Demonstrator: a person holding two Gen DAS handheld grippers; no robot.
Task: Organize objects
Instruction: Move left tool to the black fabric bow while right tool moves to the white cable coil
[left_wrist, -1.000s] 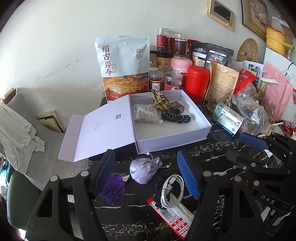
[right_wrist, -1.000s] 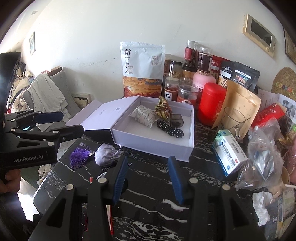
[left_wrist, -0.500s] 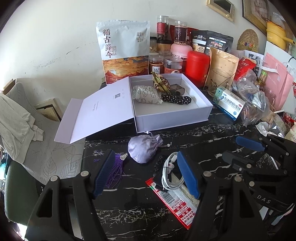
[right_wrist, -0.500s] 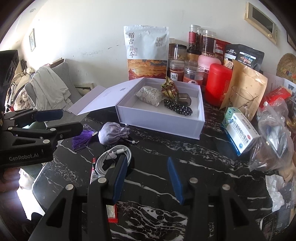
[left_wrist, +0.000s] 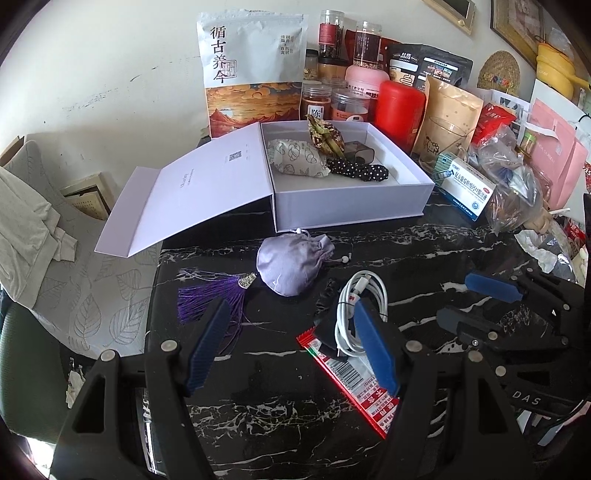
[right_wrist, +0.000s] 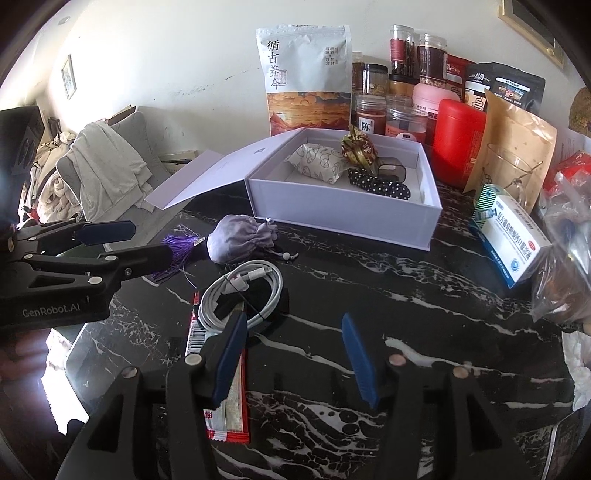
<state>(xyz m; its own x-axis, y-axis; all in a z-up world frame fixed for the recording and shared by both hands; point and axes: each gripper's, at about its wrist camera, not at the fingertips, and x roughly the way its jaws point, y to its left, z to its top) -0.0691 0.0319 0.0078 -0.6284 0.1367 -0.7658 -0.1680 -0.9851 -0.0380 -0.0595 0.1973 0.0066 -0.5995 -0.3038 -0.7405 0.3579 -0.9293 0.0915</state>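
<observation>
Both tongs are spread and hold nothing: your left tongs (left_wrist: 291, 345) hang over the black bench (left_wrist: 424, 251), and your right tongs (right_wrist: 293, 356) have just been opening. A coiled white cable (right_wrist: 243, 295) lies just beyond them on a red packet (right_wrist: 229, 413). Farther off sits the lilac pouch (left_wrist: 290, 264) (purple tassel (left_wrist: 214, 299) at its left), near the open white box (left_wrist: 351, 201).

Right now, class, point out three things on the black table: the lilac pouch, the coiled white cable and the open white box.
lilac pouch (left_wrist: 291, 264): left wrist view, middle of its cloth body.
coiled white cable (right_wrist: 242, 293): right wrist view, left side of the coil.
open white box (right_wrist: 332, 212): right wrist view, front wall.
</observation>
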